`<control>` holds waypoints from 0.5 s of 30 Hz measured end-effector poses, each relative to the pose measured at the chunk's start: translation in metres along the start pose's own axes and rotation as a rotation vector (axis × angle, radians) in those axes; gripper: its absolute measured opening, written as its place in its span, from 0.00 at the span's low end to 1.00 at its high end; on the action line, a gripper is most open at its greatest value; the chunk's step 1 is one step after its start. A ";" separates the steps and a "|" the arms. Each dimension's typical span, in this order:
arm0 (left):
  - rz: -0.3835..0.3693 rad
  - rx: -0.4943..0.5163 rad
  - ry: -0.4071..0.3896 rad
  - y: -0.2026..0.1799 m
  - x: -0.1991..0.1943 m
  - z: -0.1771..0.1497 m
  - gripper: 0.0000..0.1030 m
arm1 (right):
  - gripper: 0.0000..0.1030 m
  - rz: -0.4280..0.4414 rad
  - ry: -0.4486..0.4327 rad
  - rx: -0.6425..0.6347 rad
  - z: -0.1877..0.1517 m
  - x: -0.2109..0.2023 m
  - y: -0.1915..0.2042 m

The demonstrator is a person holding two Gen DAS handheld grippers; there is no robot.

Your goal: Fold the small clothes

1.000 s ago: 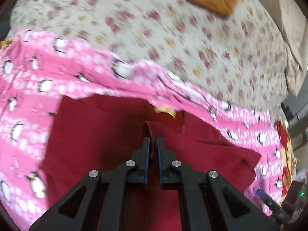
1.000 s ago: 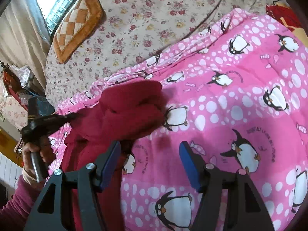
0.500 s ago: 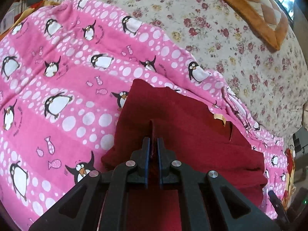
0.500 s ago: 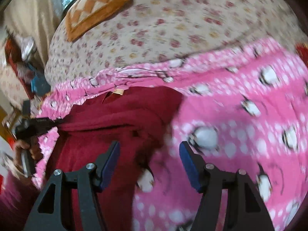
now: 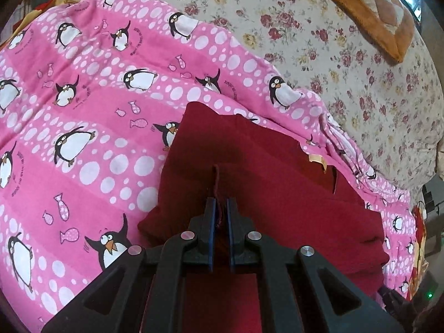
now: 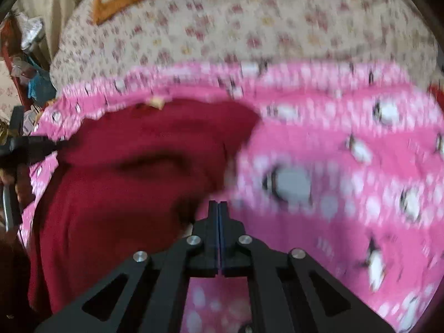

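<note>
A dark red garment (image 5: 277, 194) lies partly folded on a pink penguin blanket (image 5: 83, 138), with a beige label (image 5: 316, 158) at its far edge. My left gripper (image 5: 220, 202) is shut on a raised ridge of the red cloth, which stands up between the pads. In the blurred right wrist view the red garment (image 6: 125, 194) fills the left half. My right gripper (image 6: 218, 205) is shut with its pads together and nothing between them, at the garment's right edge where it meets the pink blanket (image 6: 347, 166). The left gripper (image 6: 59, 145) shows at the far left, held by a hand (image 6: 8, 183).
A cream bedspread with red flowers (image 5: 333, 55) lies beyond the blanket, with an orange quilted cushion (image 5: 374, 14) at its far corner. Cluttered shelves (image 6: 25, 55) stand past the bed's left side in the right wrist view.
The right gripper's jaws have gone from wide open to shut, empty, and it has swung along the garment's edge. The left gripper first carried its cloth across, then held still.
</note>
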State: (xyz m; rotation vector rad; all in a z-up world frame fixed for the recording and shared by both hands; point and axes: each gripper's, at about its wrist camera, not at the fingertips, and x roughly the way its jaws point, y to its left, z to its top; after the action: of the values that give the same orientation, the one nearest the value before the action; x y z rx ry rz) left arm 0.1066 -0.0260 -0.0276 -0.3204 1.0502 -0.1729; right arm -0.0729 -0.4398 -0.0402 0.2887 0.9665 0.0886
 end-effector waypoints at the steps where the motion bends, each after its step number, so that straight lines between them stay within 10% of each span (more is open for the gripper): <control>1: 0.000 0.000 0.000 0.000 -0.001 0.000 0.00 | 0.00 -0.017 0.008 0.004 -0.005 0.001 -0.005; 4: -0.006 -0.009 -0.001 0.000 -0.001 0.000 0.00 | 0.08 0.029 -0.060 0.044 -0.001 -0.013 -0.012; 6: -0.004 -0.012 0.003 0.001 0.001 0.000 0.00 | 0.57 0.052 -0.092 0.054 0.009 -0.018 -0.008; 7: -0.002 -0.012 0.004 0.001 0.002 0.000 0.00 | 0.60 0.038 -0.112 0.037 0.015 -0.018 -0.002; 10: 0.008 -0.002 0.003 0.000 0.003 -0.001 0.00 | 0.56 -0.003 -0.111 -0.036 0.030 -0.001 0.018; 13: 0.012 0.003 0.007 0.000 0.004 -0.001 0.00 | 0.15 -0.061 -0.042 -0.086 0.042 0.030 0.029; 15: 0.006 -0.002 0.009 0.002 0.004 0.000 0.00 | 0.10 -0.062 -0.069 -0.067 0.044 0.025 0.026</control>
State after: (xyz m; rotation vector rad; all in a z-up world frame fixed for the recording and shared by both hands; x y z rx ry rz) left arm 0.1081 -0.0256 -0.0316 -0.3184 1.0606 -0.1680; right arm -0.0212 -0.4192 -0.0291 0.1983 0.9014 0.0540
